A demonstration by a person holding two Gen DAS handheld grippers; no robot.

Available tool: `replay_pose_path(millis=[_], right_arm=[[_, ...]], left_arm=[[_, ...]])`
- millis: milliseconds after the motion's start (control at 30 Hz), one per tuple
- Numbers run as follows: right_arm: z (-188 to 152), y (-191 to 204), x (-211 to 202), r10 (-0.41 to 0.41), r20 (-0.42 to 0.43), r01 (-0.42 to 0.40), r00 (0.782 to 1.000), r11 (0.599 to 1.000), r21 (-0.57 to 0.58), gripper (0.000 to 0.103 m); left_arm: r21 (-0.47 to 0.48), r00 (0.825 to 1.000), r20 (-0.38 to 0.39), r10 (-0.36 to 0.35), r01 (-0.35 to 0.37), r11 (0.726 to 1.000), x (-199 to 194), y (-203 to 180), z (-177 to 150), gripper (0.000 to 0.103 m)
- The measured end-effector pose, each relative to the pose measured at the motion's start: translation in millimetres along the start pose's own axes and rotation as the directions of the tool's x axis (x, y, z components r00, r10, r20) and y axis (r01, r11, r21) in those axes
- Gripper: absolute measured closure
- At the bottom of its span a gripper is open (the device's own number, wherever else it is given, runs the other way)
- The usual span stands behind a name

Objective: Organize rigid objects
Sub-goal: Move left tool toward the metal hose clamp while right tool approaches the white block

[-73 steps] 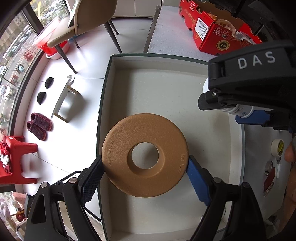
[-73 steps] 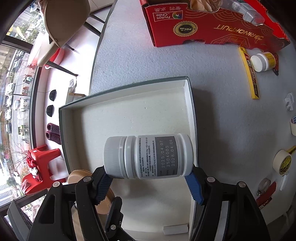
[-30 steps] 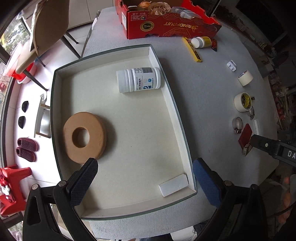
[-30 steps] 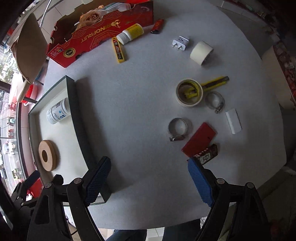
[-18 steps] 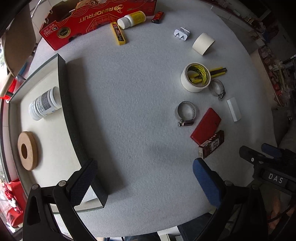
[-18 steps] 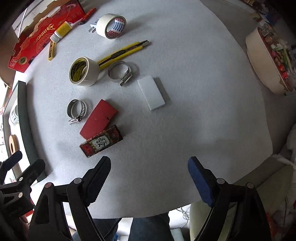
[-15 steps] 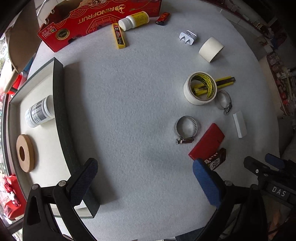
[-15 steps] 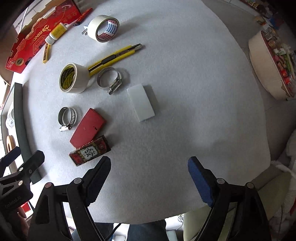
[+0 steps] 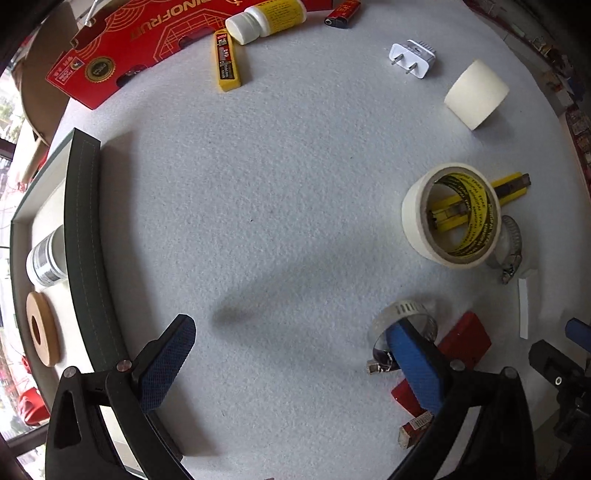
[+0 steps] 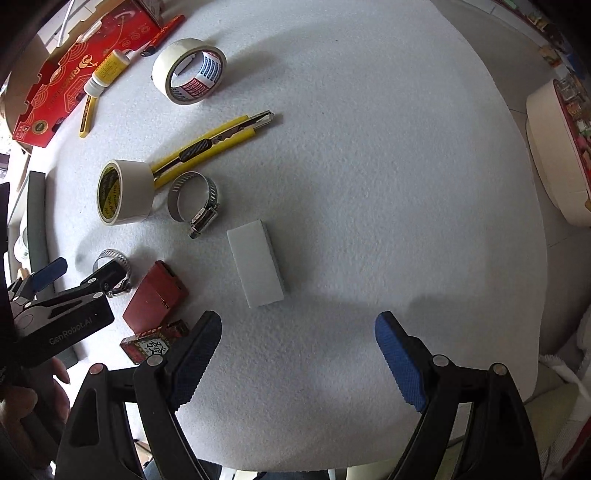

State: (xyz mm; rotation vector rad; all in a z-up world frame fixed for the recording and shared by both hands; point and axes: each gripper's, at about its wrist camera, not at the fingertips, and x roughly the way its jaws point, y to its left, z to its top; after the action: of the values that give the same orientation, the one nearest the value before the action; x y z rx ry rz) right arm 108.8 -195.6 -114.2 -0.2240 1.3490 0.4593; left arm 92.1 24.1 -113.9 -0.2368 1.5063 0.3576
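Two items sit in the tray so far, per left wrist view: a white bottle lying on its side w/ a tan ring just beside it, both against the near wall. My left gripper hangs w/ jaws wide, holding nothing, over the table. Its right pad overlaps a hose clamp; I cannot tell whether it touches. A red box lies just beside that clamp. Still out on the felt: masking tape roll w/ a yellow cutter passing behind it, a plain tape roll, a white plug, a yellow blade case, a yellow-label bottle.

Right wrist view: my right gripper is likewise spread wide & empty, hovering well short of a white block. A second hose clamp lies just beside the masking tape, w/ a printed tape roll farther off and a small printed box near my left pad.

Est. progress: early, most pieces left. Likely next picks: clamp for left, white block for right.
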Motion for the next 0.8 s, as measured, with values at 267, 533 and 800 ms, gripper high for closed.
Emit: replay_pose_path(millis=[267,533,800], right_arm=[[36.9,42.2,24.0,-0.083,-0.024,0.079,0.996,0.987,-0.141,0.017],[42.5,44.0,22.1,-0.063,-0.029,0.057,0.998,0.985,-0.161,0.017],[23.2,19.6,16.5,-0.069,-0.013,0.066,0.998,0.987,-0.150,0.017]], left_arm=[[0.030,1.000,0.020,0.005,-0.005,1.000,-1.8,-17.6,6.5,0.000],[-0.072,0.999,0.014,-0.035,0.035,0.997,-7.4,-17.5,-1.2,0.000],[-0.061,0.998,-0.003,-0.064,0.064,0.996,-2.8,-36.5,11.5,0.000]])
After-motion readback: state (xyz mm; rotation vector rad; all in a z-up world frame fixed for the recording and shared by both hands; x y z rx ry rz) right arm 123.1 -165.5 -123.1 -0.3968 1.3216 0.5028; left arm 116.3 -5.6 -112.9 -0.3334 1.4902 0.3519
